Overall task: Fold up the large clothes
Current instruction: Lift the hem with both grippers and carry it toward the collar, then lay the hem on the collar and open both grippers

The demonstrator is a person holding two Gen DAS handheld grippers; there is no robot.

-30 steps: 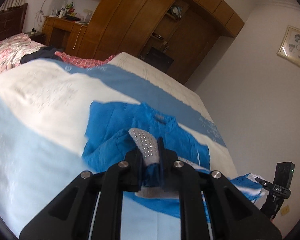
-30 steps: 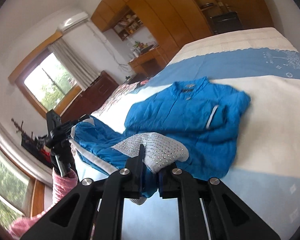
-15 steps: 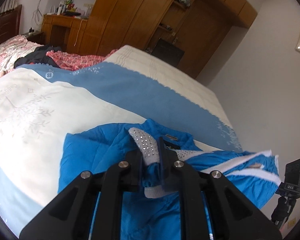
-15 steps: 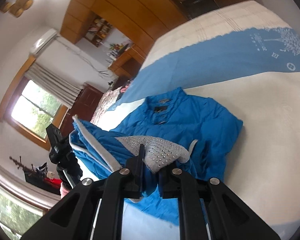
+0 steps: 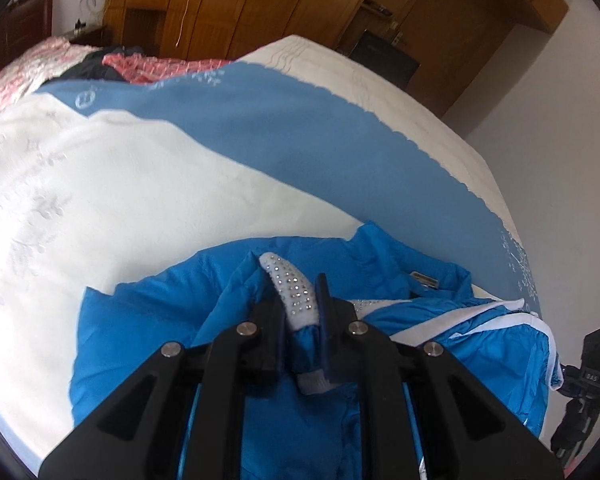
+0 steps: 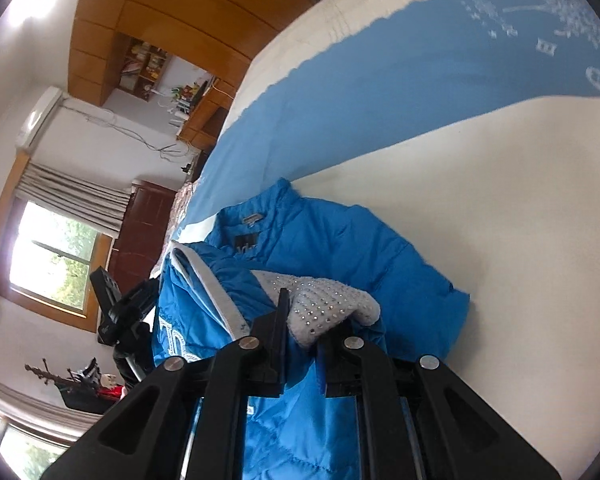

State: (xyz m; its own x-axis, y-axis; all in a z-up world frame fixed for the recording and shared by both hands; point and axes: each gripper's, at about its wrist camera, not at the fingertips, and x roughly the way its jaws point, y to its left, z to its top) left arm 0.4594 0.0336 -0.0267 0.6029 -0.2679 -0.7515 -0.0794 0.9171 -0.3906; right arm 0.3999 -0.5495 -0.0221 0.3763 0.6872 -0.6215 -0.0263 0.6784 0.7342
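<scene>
Two grippers are in view, each clamped on the same garment. The left gripper (image 5: 300,308) has its jaws pressed together on a grey, stud-dotted panel (image 5: 294,296) and the blue fabric gathered beneath it. The right gripper (image 6: 304,320) pinches a matching studded grey panel (image 6: 328,304) in the same manner, with blue cloth bunched between its fingers.

The blue padded jacket (image 6: 340,248) lies on the bed cover (image 5: 140,200), on the cream area just below the cover's broad blue band. Its collar, carrying a small label, points toward that band. The held portion is raised and doubled over the part of the jacket lying flat; white and grey trim along the raised edge shows in both views.

Beyond the bed stand a wooden wardrobe (image 5: 284,4) and a desk with shelves (image 5: 148,12). Pink patterned bedding (image 5: 32,64) with a dark garment on it lies at the far left of the left wrist view. A window with curtains (image 6: 56,256) and a wall-mounted air conditioner (image 6: 40,116) appear in the right wrist view. A black device on a stand (image 5: 592,372) is just beside the bed's edge.
</scene>
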